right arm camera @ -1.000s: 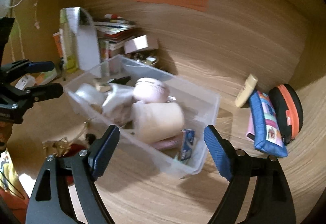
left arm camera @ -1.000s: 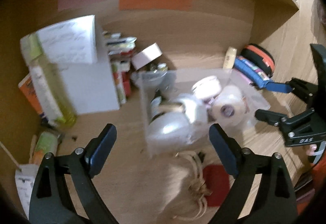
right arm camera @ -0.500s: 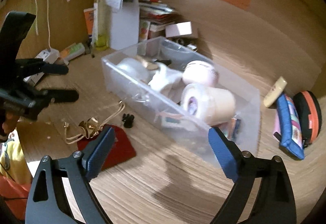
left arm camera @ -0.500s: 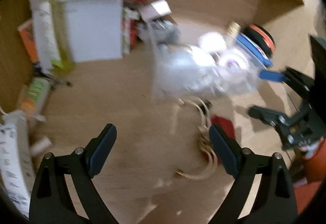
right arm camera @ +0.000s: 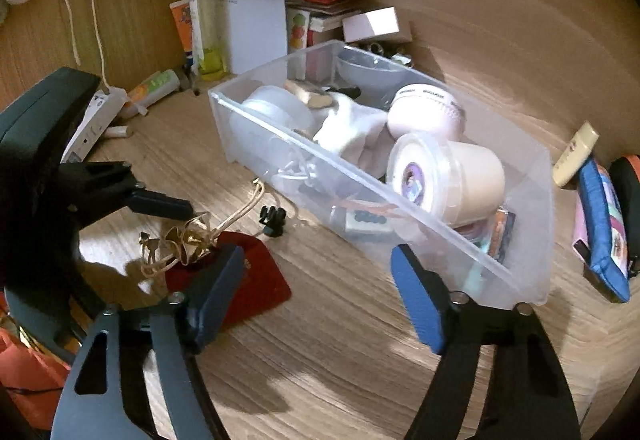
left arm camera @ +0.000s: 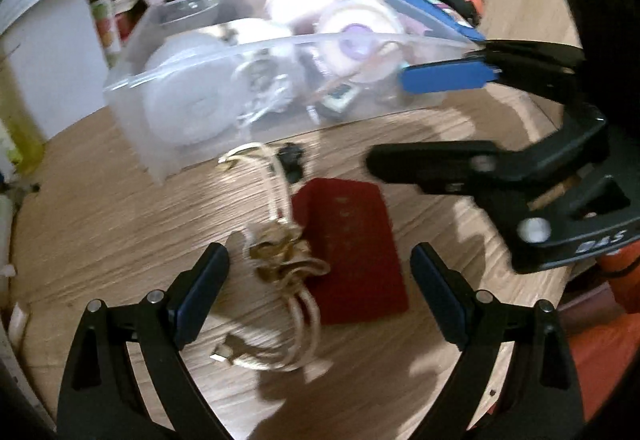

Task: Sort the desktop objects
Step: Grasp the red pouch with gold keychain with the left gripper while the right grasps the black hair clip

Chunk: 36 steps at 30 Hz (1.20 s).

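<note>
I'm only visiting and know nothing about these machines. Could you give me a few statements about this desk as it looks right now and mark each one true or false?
1. The red booklet lies flat on the wooden desk, outside the clear plastic bin. True.
2. The clear plastic bin is empty. False: it holds several things, among them a lidded tub lying on its side.
3. The left tool is clamped on the tangled beige cord. False: its jaws stand wide open, with the cord and booklet on the desk between them.
4. The beige cord partly overlaps the red booklet. True.
5. The blue pencil case is inside the bin. False: it lies on the desk beside it.
</note>
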Tool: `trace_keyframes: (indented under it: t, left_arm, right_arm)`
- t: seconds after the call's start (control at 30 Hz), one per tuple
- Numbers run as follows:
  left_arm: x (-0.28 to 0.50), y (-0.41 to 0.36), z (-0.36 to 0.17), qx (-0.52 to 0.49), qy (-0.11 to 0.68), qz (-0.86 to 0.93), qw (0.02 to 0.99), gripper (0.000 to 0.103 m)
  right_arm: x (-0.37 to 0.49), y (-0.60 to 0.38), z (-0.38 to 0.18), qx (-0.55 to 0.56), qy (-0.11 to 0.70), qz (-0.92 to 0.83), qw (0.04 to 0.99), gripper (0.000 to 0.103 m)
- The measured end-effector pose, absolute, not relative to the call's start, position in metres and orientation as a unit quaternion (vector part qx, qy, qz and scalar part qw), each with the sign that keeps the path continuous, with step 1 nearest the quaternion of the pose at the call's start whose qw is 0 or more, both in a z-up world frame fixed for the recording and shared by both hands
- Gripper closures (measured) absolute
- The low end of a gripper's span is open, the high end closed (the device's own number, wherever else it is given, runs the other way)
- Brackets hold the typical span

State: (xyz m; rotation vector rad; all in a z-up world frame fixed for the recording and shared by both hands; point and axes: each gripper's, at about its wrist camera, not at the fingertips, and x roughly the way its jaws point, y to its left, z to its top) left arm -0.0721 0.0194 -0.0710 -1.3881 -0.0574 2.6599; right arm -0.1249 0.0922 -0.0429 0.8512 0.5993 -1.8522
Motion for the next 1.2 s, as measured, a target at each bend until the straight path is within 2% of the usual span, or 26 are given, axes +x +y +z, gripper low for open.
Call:
trace_keyframes:
  t: [0.03,0.13,0.2,0.3,0.4,0.77,0.87,1.2]
  left_arm:
    - [-0.072,0.022,-0.072,-0.459,-0.011,0.886,0.066,0.011]
    - [-0.068,0.023,-0.07,-0.449,0.009,0.892,0.061,0.038]
    - [-0.065,0.019,-0.07,-0.444,0.009,0.895,0.053,0.056]
    - [-0.058,0.004,-0.069,-0.438,-0.006,0.898,0.043,0.072]
    - [-0.047,-0.014,-0.068,-0.436,-0.032,0.899,0.03,0.075]
    - [-0.016,-0.062,-0.056,-0.397,-0.088,0.913,-0.034,0.077]
    - [-0.015,-0.067,-0.048,-0.381,-0.094,0.918,-0.053,0.077]
    - [-0.018,-0.066,-0.006,-0.319,-0.086,0.942,-0.059,0.077]
  right_arm:
    - [-0.125,0.09,-0.045,0.352,0.248,-0.759,0.489,0.041]
    - [-0.125,0.081,-0.051,0.358,0.256,-0.749,0.494,0.045]
    - [-0.126,0.073,-0.055,0.365,0.257,-0.741,0.501,0.052]
    - [-0.128,0.06,-0.062,0.377,0.258,-0.73,0.508,0.06]
    - [-0.131,0.05,-0.067,0.39,0.254,-0.723,0.51,0.067]
    - [-0.132,0.028,-0.077,0.397,0.264,-0.723,0.5,0.076]
    - [-0.128,0.024,-0.077,0.388,0.272,-0.724,0.501,0.085]
    - [-0.126,0.05,-0.047,0.366,0.237,-0.736,0.517,0.085]
